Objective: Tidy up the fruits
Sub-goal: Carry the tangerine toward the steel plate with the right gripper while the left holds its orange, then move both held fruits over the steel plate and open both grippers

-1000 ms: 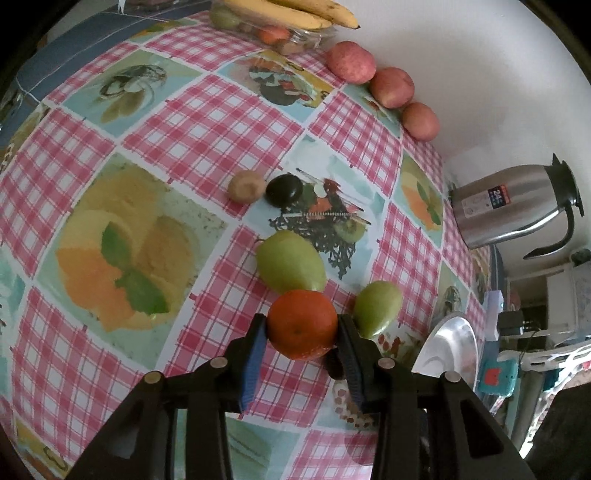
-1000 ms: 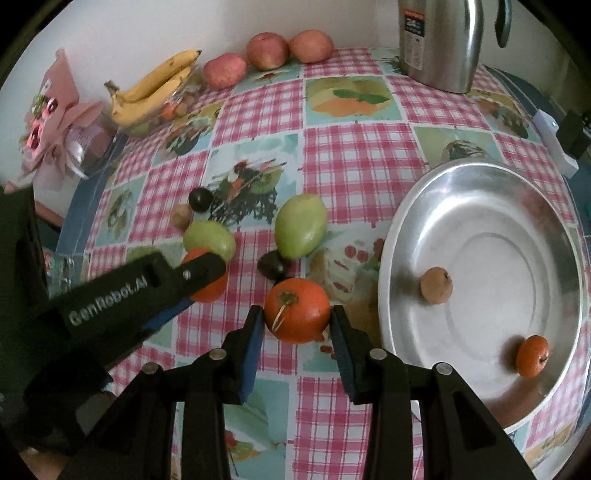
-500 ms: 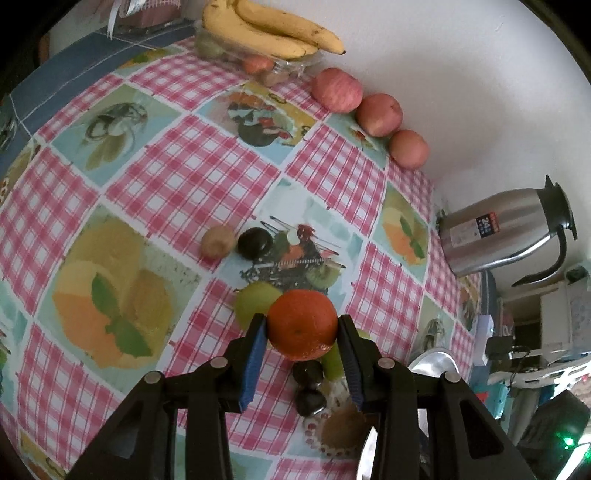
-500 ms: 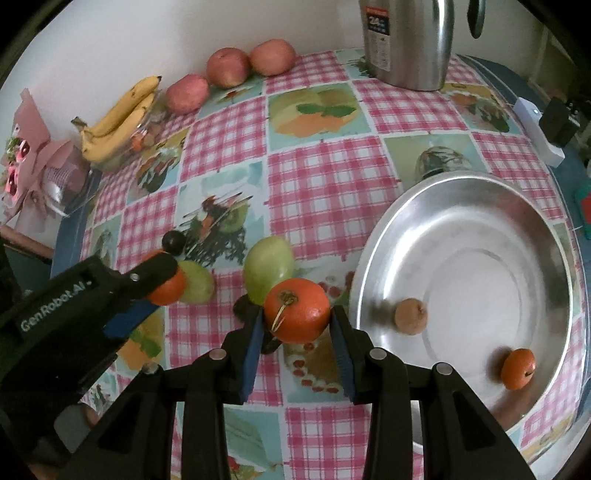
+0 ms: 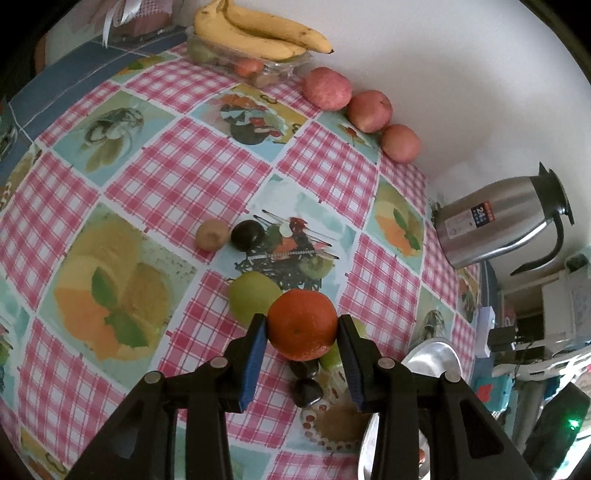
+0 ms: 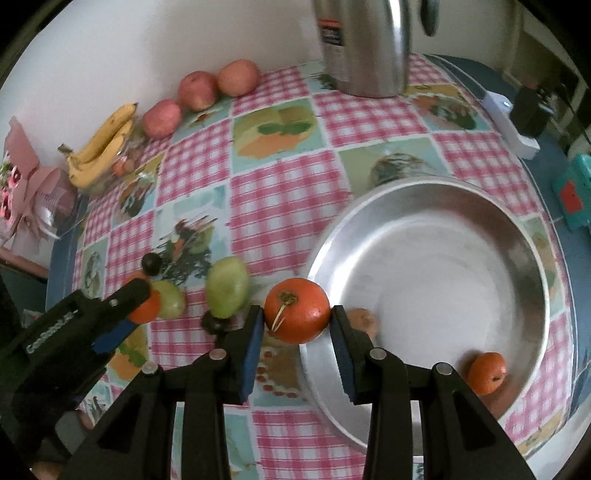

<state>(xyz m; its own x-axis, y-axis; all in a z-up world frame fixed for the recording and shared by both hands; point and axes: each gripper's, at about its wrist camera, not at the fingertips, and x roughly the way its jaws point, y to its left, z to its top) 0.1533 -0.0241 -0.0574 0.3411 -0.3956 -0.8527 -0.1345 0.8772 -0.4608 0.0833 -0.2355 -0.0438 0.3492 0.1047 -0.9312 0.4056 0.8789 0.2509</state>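
Note:
My left gripper (image 5: 301, 326) is shut on an orange tangerine (image 5: 302, 324), held above the checked tablecloth. Under it lie a green fruit (image 5: 251, 295), a second green fruit (image 5: 334, 356) mostly hidden, and dark plums (image 5: 306, 391). My right gripper (image 6: 297, 316) is shut on another tangerine with a stem (image 6: 297, 310), hanging over the left rim of the steel bowl (image 6: 524, 266). Inside the bowl sit a small tangerine (image 6: 485, 373) and a brown fruit (image 6: 364, 319). The left gripper (image 6: 136, 302) also shows at the left of the right wrist view, next to two green fruits (image 6: 227, 286).
A brown kiwi (image 5: 211, 234) and a dark plum (image 5: 247, 234) lie mid-table. Bananas (image 5: 258, 33) on a clear tray and three red apples (image 5: 369, 110) line the wall. A steel kettle (image 5: 495, 221) stands at the back right; a white power strip (image 6: 511, 122) lies beyond the bowl.
Both grippers rose slightly with their tangerines. The right one carried its tangerine rightward from over the cloth to the bowl's left rim. The left view now takes in more of the far table.

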